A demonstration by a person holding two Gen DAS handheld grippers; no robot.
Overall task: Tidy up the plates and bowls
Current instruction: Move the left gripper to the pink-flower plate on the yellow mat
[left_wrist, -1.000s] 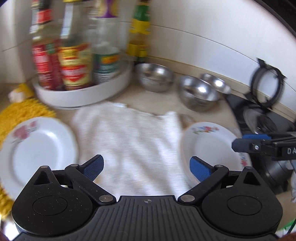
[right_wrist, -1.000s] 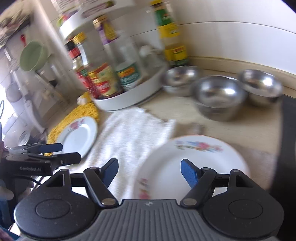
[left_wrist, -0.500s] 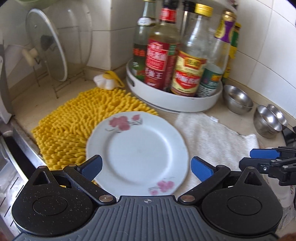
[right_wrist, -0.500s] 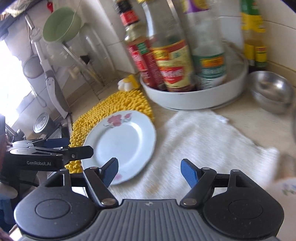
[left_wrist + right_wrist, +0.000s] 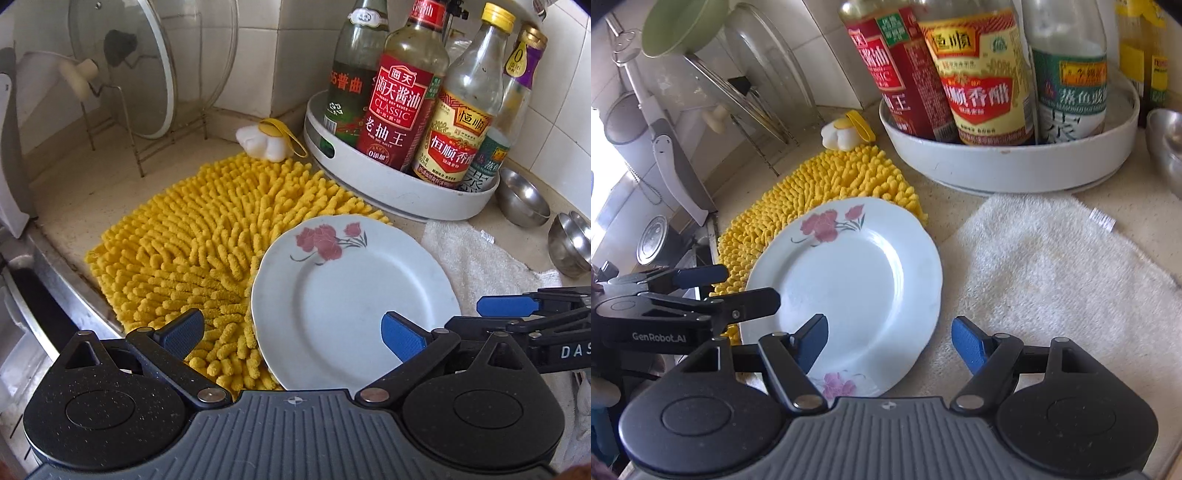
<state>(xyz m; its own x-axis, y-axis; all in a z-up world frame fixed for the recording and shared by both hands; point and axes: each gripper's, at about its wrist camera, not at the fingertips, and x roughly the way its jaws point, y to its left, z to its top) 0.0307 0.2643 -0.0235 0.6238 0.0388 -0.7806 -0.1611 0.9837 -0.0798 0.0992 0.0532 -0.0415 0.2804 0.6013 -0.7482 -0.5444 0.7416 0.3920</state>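
I am holding my left gripper (image 5: 291, 332) and right gripper (image 5: 890, 343) with jaws apart, nothing between them, over the near edge of the flowered plate (image 5: 354, 299). The plate is lying partly on the yellow mat (image 5: 207, 236) (beside the white towel (image 5: 1052, 273)), and steel bowls (image 5: 522, 203) are sitting far right on the surface (image 5: 945, 206).

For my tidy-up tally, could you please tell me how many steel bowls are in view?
3. One steel bowl sits right of the white bottle tray. Two nested steel bowls sit at the right edge, past the white towel. More may lie out of frame.
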